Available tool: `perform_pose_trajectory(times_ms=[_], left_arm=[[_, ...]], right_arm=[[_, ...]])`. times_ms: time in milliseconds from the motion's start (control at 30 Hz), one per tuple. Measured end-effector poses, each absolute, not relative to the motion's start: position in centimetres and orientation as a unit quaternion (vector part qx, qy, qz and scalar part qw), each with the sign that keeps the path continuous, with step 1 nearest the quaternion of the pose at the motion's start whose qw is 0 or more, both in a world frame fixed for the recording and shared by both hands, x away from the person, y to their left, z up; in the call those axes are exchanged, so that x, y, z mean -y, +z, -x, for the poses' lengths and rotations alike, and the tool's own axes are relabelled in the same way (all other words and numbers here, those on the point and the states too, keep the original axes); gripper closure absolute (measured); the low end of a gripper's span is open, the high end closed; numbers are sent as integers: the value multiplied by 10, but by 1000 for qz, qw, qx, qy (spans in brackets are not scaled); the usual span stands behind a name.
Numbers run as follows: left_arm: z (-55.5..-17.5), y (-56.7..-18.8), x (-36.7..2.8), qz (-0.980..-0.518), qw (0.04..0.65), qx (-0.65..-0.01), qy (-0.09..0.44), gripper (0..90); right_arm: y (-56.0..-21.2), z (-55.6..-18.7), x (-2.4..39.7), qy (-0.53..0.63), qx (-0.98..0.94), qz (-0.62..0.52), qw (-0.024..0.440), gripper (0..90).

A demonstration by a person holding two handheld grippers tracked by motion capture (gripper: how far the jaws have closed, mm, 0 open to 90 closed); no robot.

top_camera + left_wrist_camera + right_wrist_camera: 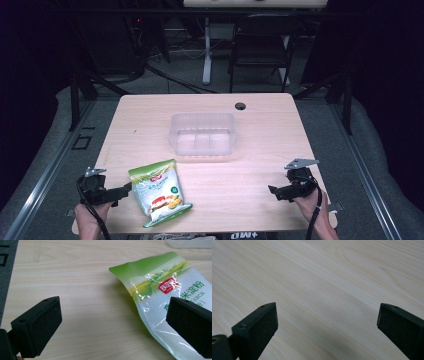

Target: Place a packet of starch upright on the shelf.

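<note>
A green and white food pouch (pixel 159 192) lies flat on the wooden table (pixel 260 135) near its front left. My left gripper (pixel 122 191) sits just left of the pouch, jaws wide apart and nothing clamped. In the left gripper view the pouch (pixel 160 292) lies ahead and to the right, its lower part behind the right jaw, while the left gripper (pixel 113 322) is open over bare wood. My right gripper (pixel 274 190) rests near the front right corner, open, with only tabletop between its jaws in the right gripper view (pixel 327 325).
A clear plastic bin (pixel 202 135) stands in the middle of the table, beyond the pouch. A round cable hole (pixel 240 106) is at the far edge. Chairs and a table leg stand on the floor behind. A dark mat (pixel 6 270) borders the table's left edge.
</note>
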State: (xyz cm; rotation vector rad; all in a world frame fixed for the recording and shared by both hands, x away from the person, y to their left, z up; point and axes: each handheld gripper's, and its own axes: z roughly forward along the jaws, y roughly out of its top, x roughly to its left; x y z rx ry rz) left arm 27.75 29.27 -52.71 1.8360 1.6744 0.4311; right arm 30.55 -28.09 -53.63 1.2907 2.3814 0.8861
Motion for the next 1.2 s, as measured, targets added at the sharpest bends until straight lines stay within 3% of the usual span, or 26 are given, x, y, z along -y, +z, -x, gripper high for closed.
perform_pose_trajectory(times_ms=[200,433,867,1200], left_arm=[[-277,-526,-294,-678,326,-642,147,3],[-288,-523,-292,-642,362,-656,165,2],[-302,-540,-277,-684,354,-628,111,10],[-316,-551,-279,-679,361,-634,79,77]], right_arm=[[-539,-309,278,304,-833,-442,133,36],[-538,-310,276,303,-834,-440,136,42],[-538,-312,271,297,-840,-433,137,49],[-537,-310,272,301,-837,-435,141,51]])
